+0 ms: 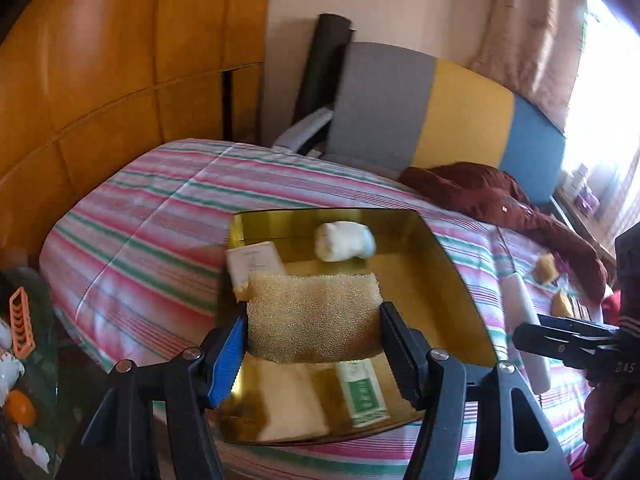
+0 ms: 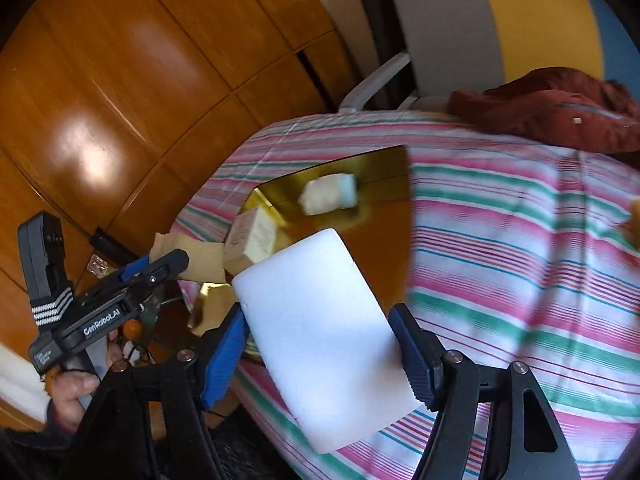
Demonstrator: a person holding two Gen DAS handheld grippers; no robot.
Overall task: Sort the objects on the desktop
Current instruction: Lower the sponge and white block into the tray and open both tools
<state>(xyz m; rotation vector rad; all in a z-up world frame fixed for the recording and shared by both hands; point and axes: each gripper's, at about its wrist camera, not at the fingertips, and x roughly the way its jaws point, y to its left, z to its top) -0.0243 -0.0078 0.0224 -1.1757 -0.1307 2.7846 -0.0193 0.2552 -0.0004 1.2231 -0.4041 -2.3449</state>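
Observation:
My left gripper (image 1: 314, 320) is shut on a tan sponge (image 1: 312, 308), holding it over a gold tray (image 1: 444, 280) that lies on the striped bedcover. In the tray lie a white rolled cloth (image 1: 344, 240), a small pale box (image 1: 254, 264) and a green-and-white packet (image 1: 362, 392). My right gripper (image 2: 320, 320) is shut on a flat white foam block (image 2: 324, 336) near the tray's (image 2: 384, 216) front edge. In the right wrist view, the left gripper (image 2: 180, 258) and its sponge (image 2: 192, 256) appear at the left, held by a hand (image 2: 72, 392).
The striped bedcover (image 1: 160, 220) spreads around the tray. A red-brown jacket (image 1: 500, 200) and two small yellow sponges (image 1: 546, 268) lie at its right. A grey, yellow and blue chair (image 1: 432, 112) and wooden wardrobe (image 1: 100, 80) stand behind. Orange and white clutter (image 1: 22, 320) sits far left.

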